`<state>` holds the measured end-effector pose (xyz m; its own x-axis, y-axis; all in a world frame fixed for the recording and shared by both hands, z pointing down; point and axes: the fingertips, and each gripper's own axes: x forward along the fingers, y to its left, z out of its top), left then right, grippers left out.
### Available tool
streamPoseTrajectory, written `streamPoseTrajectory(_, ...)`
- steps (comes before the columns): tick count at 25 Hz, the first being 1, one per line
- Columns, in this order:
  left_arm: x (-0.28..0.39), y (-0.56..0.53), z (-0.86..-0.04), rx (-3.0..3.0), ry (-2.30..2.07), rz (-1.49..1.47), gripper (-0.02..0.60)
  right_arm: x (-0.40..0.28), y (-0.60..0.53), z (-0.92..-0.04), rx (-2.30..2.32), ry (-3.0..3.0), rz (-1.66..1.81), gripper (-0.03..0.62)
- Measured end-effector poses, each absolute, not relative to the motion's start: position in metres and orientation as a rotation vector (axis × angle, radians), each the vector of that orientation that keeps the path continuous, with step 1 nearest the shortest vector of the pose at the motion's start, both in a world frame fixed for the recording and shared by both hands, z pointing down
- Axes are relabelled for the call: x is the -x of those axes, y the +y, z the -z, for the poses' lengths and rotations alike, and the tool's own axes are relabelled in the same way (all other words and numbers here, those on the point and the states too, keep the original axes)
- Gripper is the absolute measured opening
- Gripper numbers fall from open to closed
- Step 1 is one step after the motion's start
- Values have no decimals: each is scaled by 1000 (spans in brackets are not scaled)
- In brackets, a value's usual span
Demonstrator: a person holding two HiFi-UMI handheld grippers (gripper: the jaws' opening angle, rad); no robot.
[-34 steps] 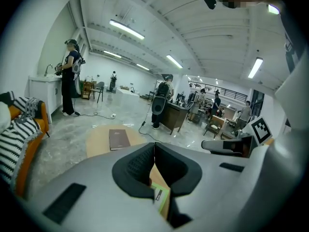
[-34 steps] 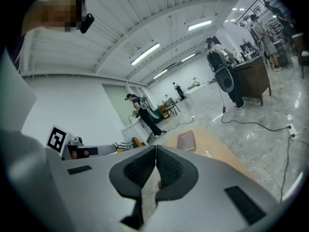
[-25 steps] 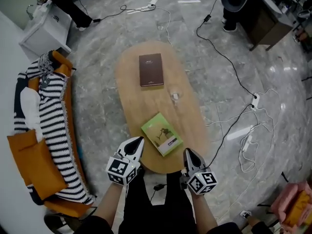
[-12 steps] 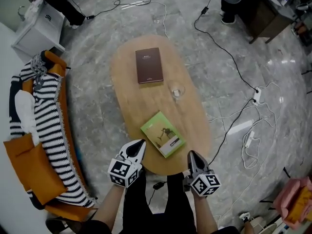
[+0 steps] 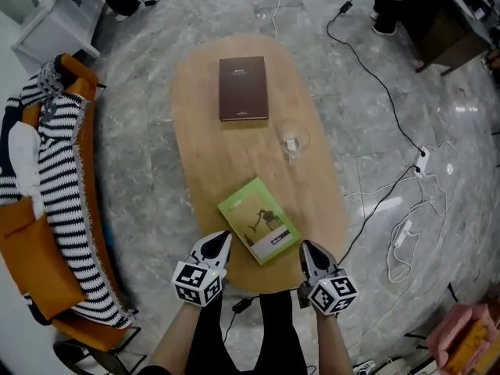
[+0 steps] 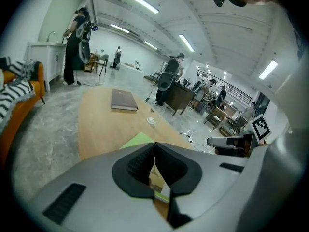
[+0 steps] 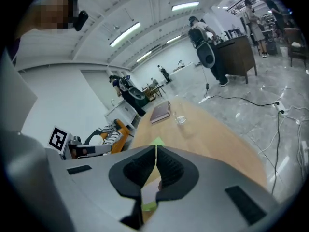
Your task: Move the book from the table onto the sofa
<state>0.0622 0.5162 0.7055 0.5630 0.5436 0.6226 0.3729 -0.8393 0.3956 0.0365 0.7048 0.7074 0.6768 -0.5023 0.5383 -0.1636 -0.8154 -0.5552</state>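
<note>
- Head view: the green book lies slanted on the counter, just ahead of you.
- Your left gripper and right gripper sit on either side of it, both closed and empty.

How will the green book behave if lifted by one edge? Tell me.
The green book looks thin and soft-covered, so it would probably sag or fan open. It seems light. Lying flat on the smooth wooden table, it would likely slide, not tip, if pushed.
</note>
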Motion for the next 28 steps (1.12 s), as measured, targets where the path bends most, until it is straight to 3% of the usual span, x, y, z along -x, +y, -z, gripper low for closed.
streamPoseTrajectory(13, -49, 507, -786, -2427, 619, -1217, 20, -67, 690, -782, 2404, 801, 1138, 29)
streamPoseTrajectory(21, -40, 516, -820, -2214, 472, -1232, 146, -74, 682, -817, 2340, 967, 1261, 133)
streamPoseTrajectory(28, -38, 520, -855, -2056, 377, -1204, 149, -84, 673, -849, 2245, 1050, 1296, 155)
